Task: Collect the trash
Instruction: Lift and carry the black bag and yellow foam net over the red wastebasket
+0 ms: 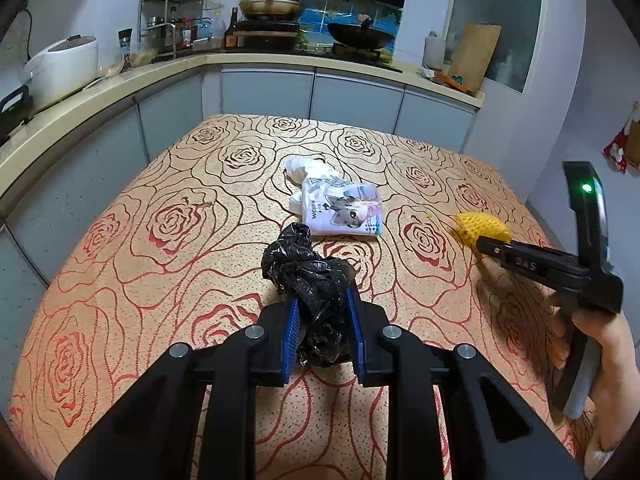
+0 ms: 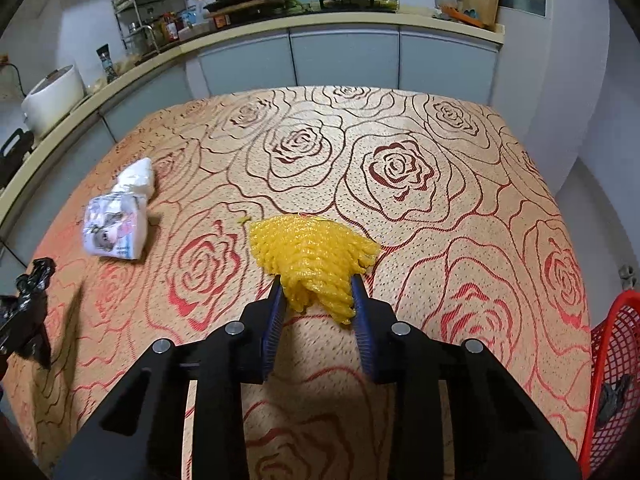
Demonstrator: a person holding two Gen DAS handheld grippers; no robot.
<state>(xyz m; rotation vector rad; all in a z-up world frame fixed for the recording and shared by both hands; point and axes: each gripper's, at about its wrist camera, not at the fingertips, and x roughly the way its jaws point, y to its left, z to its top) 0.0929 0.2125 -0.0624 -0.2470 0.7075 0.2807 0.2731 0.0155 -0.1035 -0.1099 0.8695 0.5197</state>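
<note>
1. At the bottom centre of the left wrist view, our left gripper [image 1: 322,334] is clamped on a crumpled black plastic bag [image 1: 308,276]. Its blue pads squeeze the bag's lower part, and the knotted top stands free above the fingers.
2. In the right wrist view, our right gripper [image 2: 318,312] pinches the near end of a yellow foam net [image 2: 312,258] at frame centre. The net fans out past the fingertips, and we cannot tell whether its far edge touches the rose-patterned tablecloth [image 2: 400,168].
3. At the lower right edge of that view stands a red mesh basket [image 2: 608,360], with something dark inside. We judge it to be the bin, which would explain why both pieces are gripped by one end, ready to drop in.
4. Farther off, a white tissue pack [image 1: 344,210] printed with a cartoon cat lies at the centre of the left view, touching a crumpled white tissue [image 1: 306,170] just behind it. Both look uncollected.
5. Beyond the table, the kitchen counter [image 1: 120,80] curves across the upper frame, with a rice cooker [image 1: 60,66] at the upper left.
</note>
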